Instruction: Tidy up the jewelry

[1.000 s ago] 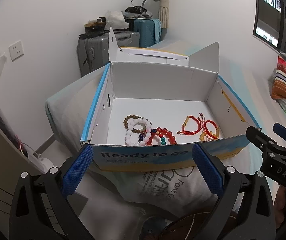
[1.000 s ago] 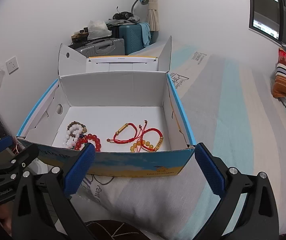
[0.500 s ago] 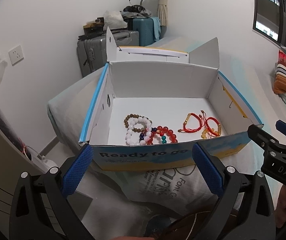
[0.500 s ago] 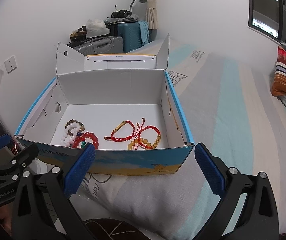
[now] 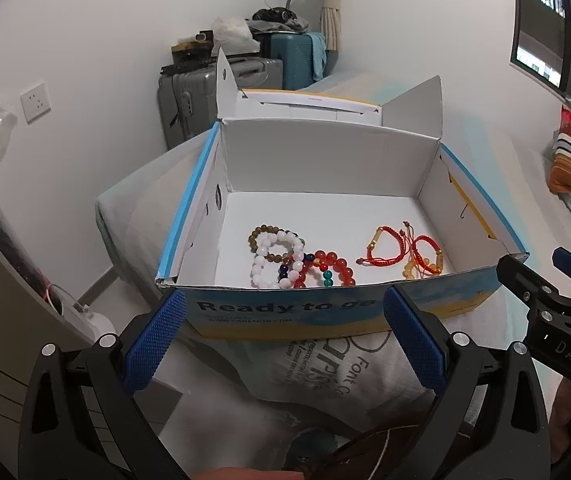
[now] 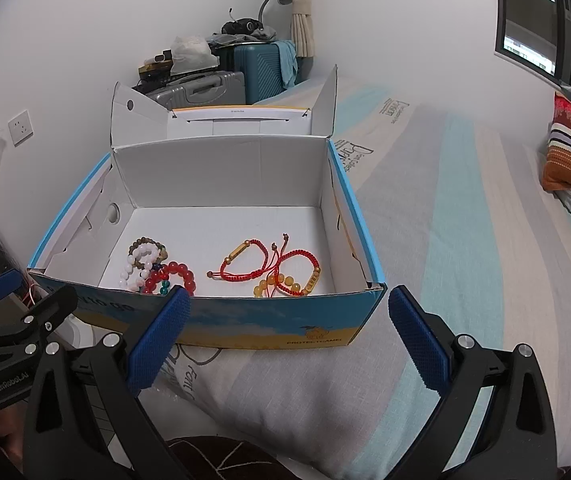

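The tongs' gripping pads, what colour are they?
Blue, with a fine knurled texture, on black arms; the right wrist view shows the pads best.

- cardboard box (image 6: 269,320): matt white paper inside; printed, slightly glossy outer face
- bead bracelets (image 5: 301,264) inside the box: smooth, glossy beads; some translucent red
- cord bracelets (image 6: 269,268) beside them in the box: woven red thread, shiny gold-coloured tubes
- gripper pads (image 6: 157,340) before the box: blue, knurled rubbery texture; black matt plastic arms
- bedsheet (image 6: 465,240) under the box: soft matt cloth
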Motion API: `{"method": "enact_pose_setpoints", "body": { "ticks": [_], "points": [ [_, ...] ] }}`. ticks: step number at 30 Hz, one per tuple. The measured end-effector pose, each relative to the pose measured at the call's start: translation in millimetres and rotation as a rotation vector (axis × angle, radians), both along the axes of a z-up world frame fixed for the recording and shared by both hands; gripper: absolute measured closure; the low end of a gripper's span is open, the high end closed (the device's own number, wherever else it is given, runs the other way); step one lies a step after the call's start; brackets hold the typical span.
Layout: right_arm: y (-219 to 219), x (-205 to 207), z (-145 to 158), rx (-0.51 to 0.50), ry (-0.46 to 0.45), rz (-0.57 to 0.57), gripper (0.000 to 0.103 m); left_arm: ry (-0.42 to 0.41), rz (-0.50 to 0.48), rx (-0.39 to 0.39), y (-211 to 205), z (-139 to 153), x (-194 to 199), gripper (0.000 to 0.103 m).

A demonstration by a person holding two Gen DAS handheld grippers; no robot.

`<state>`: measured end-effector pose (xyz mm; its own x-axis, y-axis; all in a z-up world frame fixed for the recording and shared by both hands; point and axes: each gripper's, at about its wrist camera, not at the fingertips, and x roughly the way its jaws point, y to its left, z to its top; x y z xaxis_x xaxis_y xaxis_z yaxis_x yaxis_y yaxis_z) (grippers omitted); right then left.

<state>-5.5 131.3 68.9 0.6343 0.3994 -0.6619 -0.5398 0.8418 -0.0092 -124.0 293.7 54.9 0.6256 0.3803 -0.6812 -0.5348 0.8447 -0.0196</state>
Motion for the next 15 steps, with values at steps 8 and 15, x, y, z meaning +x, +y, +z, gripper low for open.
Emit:
{"method": "enact_pose_setpoints", "body": {
  "ticks": [8, 15],
  "points": [
    [0.6, 0.3, -3.9, -0.002, 0.006, -0.003, 0.008, -0.01, -0.008, 0.028, -4.8, -0.8, -0.7, 0.006],
    [0.8, 0.2, -4.7, -0.003, 0.009, -0.003, 0.008, -0.005, -0.014, 0.012, -6.1, 0.2, 1.2, 0.006]
  ]
}}
